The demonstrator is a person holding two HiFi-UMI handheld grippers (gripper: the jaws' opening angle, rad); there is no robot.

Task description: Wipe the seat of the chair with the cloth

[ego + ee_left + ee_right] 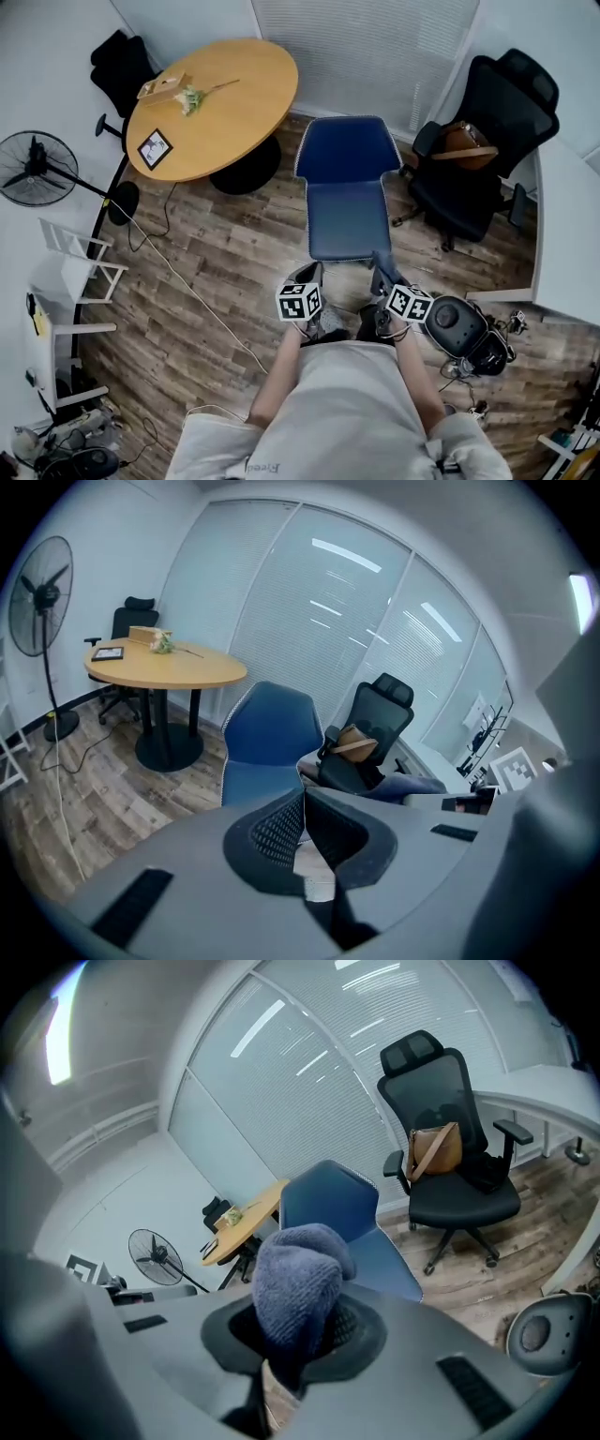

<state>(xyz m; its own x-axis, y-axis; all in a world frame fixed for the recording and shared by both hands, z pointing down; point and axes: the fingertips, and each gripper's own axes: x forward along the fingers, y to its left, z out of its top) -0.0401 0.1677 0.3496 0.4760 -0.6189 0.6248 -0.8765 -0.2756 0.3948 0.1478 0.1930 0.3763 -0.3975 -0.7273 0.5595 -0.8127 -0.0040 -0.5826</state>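
**Cloth poised at the seat's front edge**

The right claw (295, 1344) pinches the bunched grey-blue cloth (295, 1283). The blue chair's seat (349, 220) lies straight ahead, its long axis running away from the person. The left claw (302, 827), pressed together and empty, hangs alongside. Only the head view shows both claws near the seat's front edge.

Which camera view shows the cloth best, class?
The right gripper view: the cloth fills its centre, bunched and clamped between the jaws. The head view shows only a small bluish sliver; the left gripper view, at most a dim bluish patch.
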